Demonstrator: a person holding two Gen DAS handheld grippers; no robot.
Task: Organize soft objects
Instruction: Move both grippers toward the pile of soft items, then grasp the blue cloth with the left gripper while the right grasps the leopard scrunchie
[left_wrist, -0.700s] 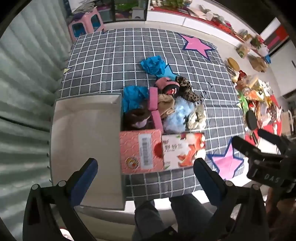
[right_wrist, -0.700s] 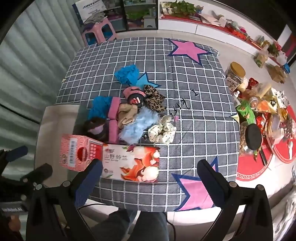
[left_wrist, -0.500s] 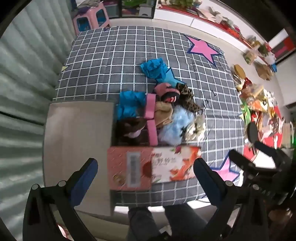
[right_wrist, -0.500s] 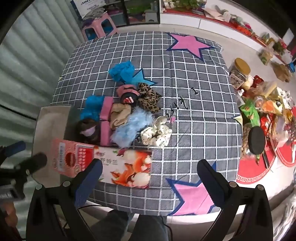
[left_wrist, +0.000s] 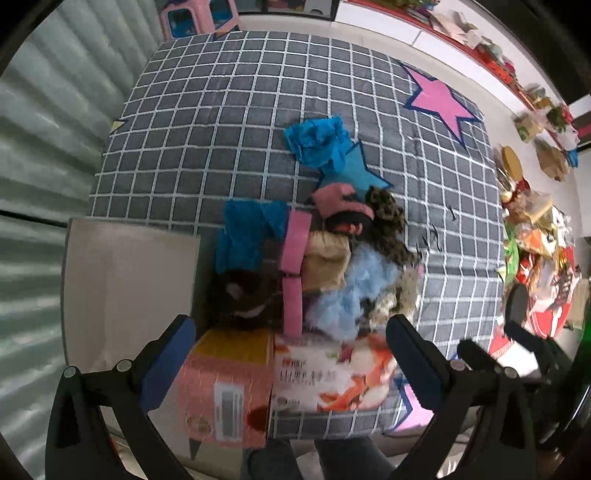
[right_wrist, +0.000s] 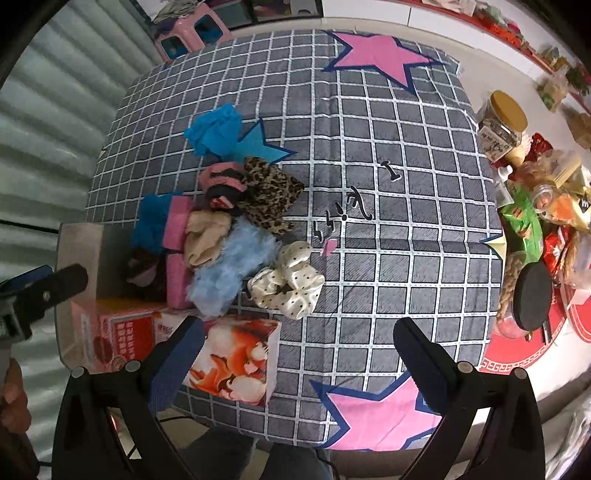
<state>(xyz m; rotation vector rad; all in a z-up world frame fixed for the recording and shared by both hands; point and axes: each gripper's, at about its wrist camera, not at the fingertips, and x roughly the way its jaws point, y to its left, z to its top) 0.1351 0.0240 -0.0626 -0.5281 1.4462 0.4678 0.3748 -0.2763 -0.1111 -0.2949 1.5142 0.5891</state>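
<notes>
**Sorting barely begun: most soft pieces lie outside the box**

Both tools hang high above the checked tablecloth (right_wrist: 388, 206), pointing down. The left gripper (left_wrist: 291, 354) has its jaws spread wide with nothing between them, and so does the right gripper (right_wrist: 299, 354).

The open carton (left_wrist: 229, 384) stands at the near edge of the table, its flaps folded out. Inside it I can make out a dark brown fluffy piece (left_wrist: 243, 295) and a blue fuzzy piece (left_wrist: 251, 236); whether more lies beneath them cannot be told.

Outside, crowded against the carton's pink flap (right_wrist: 177, 236), lie five pieces, one of each:
- a beige scrunchie (right_wrist: 207, 236)
- a light-blue furry scrunchie (right_wrist: 232, 266)
- a cream dotted satin scrunchie (right_wrist: 291, 280)
- a leopard-print scrunchie (right_wrist: 269, 195)
- a pink-and-black band (right_wrist: 221, 184)

A bright blue crumpled cloth (right_wrist: 214, 129) sits apart, farther up the table.

By my judgement, two soft things are stowed and six remain to be gathered.
</notes>
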